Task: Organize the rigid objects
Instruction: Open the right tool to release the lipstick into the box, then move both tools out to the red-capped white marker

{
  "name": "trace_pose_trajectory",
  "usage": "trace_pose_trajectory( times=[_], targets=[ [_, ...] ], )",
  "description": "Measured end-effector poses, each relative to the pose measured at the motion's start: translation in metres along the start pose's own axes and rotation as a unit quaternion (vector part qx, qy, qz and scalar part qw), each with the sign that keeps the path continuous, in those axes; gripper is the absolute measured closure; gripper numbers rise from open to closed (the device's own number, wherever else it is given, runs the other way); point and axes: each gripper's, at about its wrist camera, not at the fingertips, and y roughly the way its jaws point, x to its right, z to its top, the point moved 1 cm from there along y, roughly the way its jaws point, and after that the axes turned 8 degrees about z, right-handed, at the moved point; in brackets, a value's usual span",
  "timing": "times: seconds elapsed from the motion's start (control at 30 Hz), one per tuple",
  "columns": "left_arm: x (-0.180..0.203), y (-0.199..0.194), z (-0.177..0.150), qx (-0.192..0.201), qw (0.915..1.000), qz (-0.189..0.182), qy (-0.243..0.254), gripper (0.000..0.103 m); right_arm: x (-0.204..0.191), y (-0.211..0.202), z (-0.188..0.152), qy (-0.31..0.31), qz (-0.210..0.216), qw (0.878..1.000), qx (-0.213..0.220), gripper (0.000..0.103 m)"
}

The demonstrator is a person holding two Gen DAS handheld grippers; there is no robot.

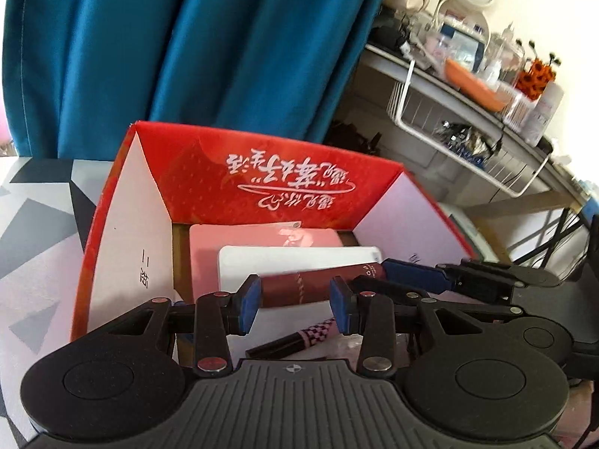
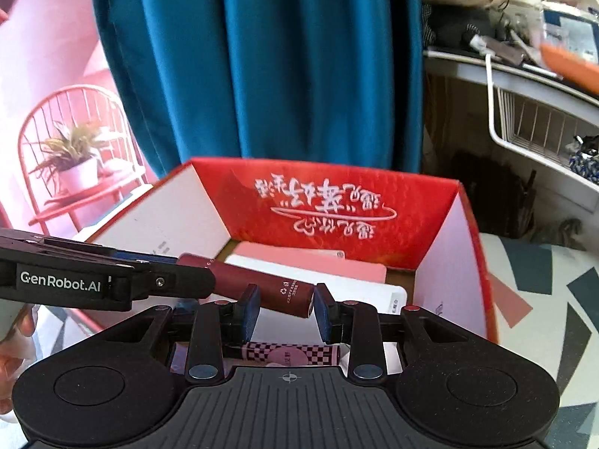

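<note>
A dark red tube (image 1: 322,283) is held level over an open red cardboard box (image 1: 262,179). My left gripper (image 1: 295,301) is closed on one end of the tube. My right gripper (image 2: 286,308) is closed on its other end (image 2: 273,291); it also shows in the left wrist view (image 1: 419,280). The left gripper reaches in from the left in the right wrist view (image 2: 179,277). Inside the box lie a pink flat case (image 1: 262,237), a white flat case (image 1: 295,258) and a pink-and-black checkered tube (image 2: 292,355).
The box stands on a table with a grey geometric cloth (image 1: 33,232). A teal curtain (image 1: 187,45) hangs behind. A cluttered shelf with a white wire basket (image 1: 460,127) is at the right. A pink wall picture (image 2: 67,142) is at the left.
</note>
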Motion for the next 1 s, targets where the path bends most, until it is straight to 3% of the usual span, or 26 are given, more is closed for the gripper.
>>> trace_pose_trajectory(
  times=[0.2, 0.27, 0.33, 0.57, 0.63, 1.0],
  targets=[
    [0.006, 0.0, -0.004, 0.01, 0.9993, 0.025, 0.028, 0.059, 0.001, 0.002, -0.005, 0.002, -0.008, 1.0, -0.001, 0.075],
    [0.007, -0.007, -0.005, 0.024, 0.9983, 0.038, 0.038, 0.05, -0.002, -0.007, -0.008, -0.012, -0.019, 1.0, 0.016, 0.072],
    [0.009, -0.016, -0.007, 0.038, 0.9974, 0.042, 0.043, 0.041, -0.003, -0.017, -0.012, -0.025, -0.033, 0.998, 0.038, 0.063],
    [0.015, -0.048, -0.013, 0.074, 0.9944, 0.06, 0.047, 0.005, 0.002, -0.048, -0.026, -0.011, -0.066, 0.994, 0.091, 0.013],
    [0.015, -0.055, -0.015, 0.078, 0.9942, 0.059, 0.044, 0.003, 0.005, -0.058, -0.03, -0.01, -0.07, 0.992, 0.107, 0.0],
    [0.014, -0.075, -0.029, 0.066, 0.9933, 0.089, 0.032, 0.0, 0.005, -0.088, -0.048, -0.005, -0.082, 0.988, 0.132, 0.0]
  ],
)
